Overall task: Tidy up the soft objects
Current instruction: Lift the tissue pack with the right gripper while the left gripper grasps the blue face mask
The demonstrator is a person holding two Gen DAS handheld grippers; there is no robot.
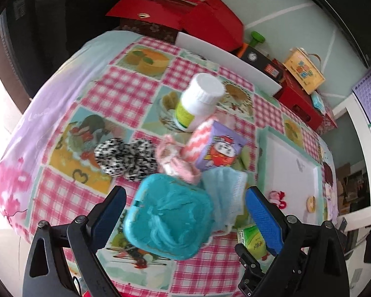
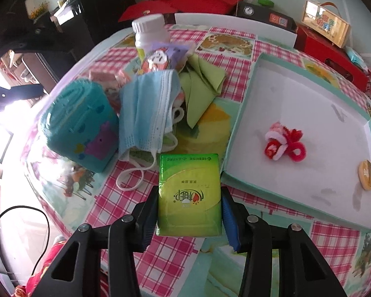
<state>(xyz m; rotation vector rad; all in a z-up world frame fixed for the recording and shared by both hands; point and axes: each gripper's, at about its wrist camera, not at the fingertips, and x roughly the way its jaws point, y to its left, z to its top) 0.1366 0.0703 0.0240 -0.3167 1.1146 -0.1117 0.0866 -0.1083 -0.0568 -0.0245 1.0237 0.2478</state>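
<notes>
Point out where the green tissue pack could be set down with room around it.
Most of the shallow tray floor is bare: only the red-pink hair ties at mid-floor and an orange slice-shaped piece near its right edge. The green tissue pack sits between the right gripper's pads. Left of the tray it is crowded: face mask, teal container, green cloth.

Print on green tissue pack (image 2: 189, 193) unreadable (upside down, blurred).

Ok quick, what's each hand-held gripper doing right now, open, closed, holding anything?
Left hand-held gripper: open, holding nothing, above the teal container.
Right hand-held gripper: closed on the green tissue pack.
</notes>
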